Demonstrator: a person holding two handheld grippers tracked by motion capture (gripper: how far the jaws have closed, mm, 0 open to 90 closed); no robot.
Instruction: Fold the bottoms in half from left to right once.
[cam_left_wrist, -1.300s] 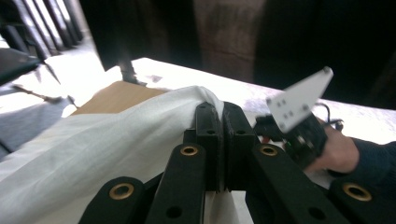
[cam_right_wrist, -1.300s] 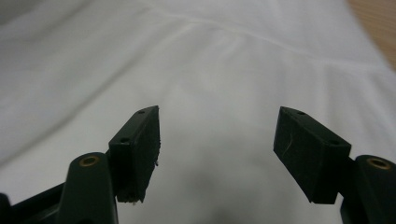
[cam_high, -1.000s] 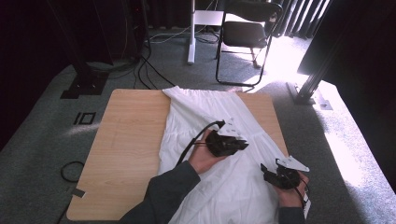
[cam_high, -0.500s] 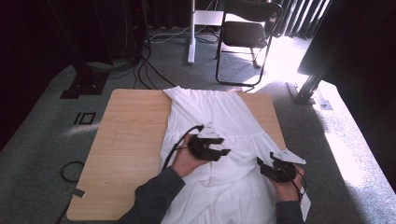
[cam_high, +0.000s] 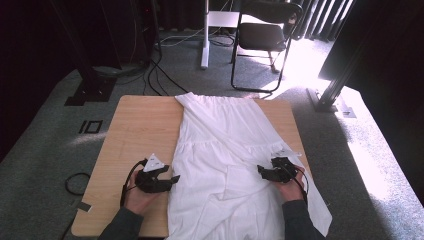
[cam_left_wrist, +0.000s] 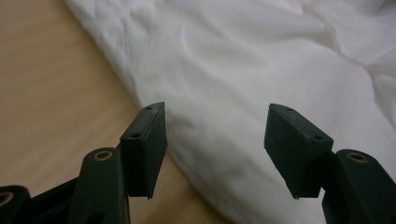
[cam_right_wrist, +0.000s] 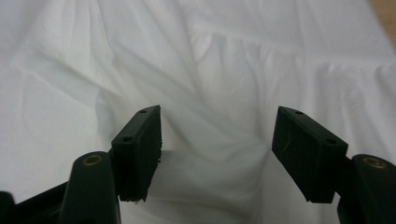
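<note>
One white garment (cam_high: 225, 165), a long skirt or dress by the look of it, lies spread on the one wooden table (cam_high: 135, 135), its long axis running from the person's edge to the far edge. The narrow end points away, towards the chair (cam_high: 262, 37) standing on the carpet beyond the table, and the wide hem end lies at the near edge, where its right corner hangs over the table's side. It covers the middle and right of the tabletop and leaves a bare strip of wood along the left. A seam crosses it about halfway up, with soft creases fanning below. There are two grippers, one in each hand. The left gripper (cam_high: 172, 178) sits low over the bare wood just beside the garment's left edge, pointing inwards at the cloth; its jaws have just been opening and now stand well apart with nothing between them, and in the left gripper view (cam_left_wrist: 217, 140) the cloth's edge runs slantwise beneath the gap. The right gripper (cam_high: 260, 171) rests over the garment near its right edge, pointing inwards towards the other; in the right gripper view (cam_right_wrist: 217, 144) its jaws stand wide with only creased white cloth lying beneath them, none of it pinched. Both hands are level with each other, well apart, with the cloth's lower half between them
</note>
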